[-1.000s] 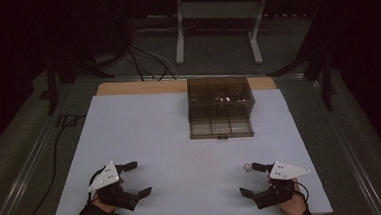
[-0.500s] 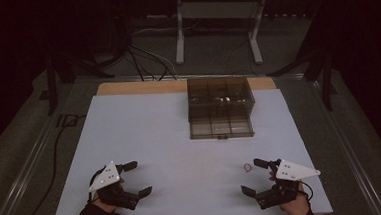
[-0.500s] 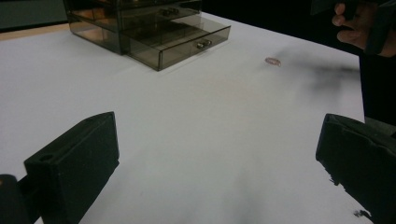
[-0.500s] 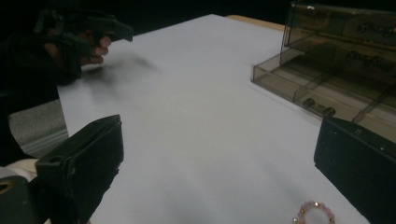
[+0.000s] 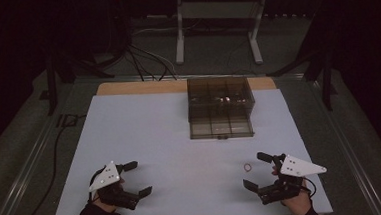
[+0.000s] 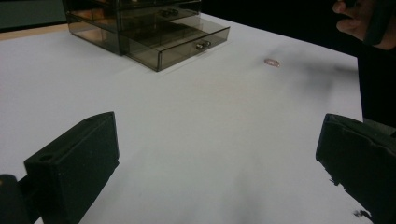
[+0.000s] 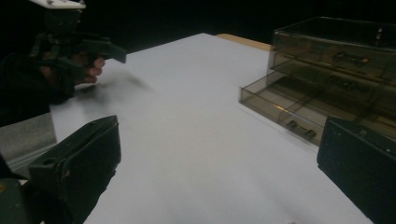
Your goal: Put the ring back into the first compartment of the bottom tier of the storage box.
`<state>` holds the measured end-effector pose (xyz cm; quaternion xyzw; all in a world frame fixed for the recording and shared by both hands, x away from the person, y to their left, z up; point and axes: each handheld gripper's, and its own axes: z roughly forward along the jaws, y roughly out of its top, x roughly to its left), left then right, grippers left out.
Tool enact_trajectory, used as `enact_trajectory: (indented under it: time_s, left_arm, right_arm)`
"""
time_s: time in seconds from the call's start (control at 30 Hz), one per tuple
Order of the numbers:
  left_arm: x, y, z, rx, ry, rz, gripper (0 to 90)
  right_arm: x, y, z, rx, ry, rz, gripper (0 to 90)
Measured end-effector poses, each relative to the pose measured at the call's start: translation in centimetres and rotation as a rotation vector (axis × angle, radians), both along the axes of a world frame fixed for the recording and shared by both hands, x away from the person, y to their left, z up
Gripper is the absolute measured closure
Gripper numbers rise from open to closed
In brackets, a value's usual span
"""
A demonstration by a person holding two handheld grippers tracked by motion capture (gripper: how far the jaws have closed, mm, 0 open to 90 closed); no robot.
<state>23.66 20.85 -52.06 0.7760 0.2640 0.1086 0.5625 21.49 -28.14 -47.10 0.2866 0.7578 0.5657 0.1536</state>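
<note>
On the white tabletop point(image 5: 180, 138), small pinkish rubber ring point(image 5: 248, 167) lies loose just beside right claw point(image 5: 256, 171), which gapes wide, empty. Left claw point(image 5: 139, 179) likewise wide open, empty, well apart from ring.

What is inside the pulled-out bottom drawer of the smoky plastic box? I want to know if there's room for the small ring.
The open drawer looks bare through its tinted walls. Its back stays hidden under the box. The ring lies on the table.
</note>
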Motion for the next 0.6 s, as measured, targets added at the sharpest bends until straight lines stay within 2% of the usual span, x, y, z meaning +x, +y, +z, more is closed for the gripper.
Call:
enact_trajectory:
  time_s: [0.27, 0.43, 0.6]
  left_arm:
    - [0.0, 0.0, 0.0, -0.005, -0.003, 0.002, 0.6]
    - [0.0, 0.0, 0.1, -0.005, -0.001, 0.002, 0.6]
    - [0.0, 0.1, 0.0, -0.004, 0.000, -0.001, 0.6]
  right_arm:
    - [0.8, -0.6, 0.2, 0.010, -0.002, -0.072, 0.0]
    - [1.3, -0.8, 0.1, 0.001, -0.001, -0.104, 0.0]
    - [2.0, -1.1, -0.2, -0.004, 0.015, -0.143, 0.0]
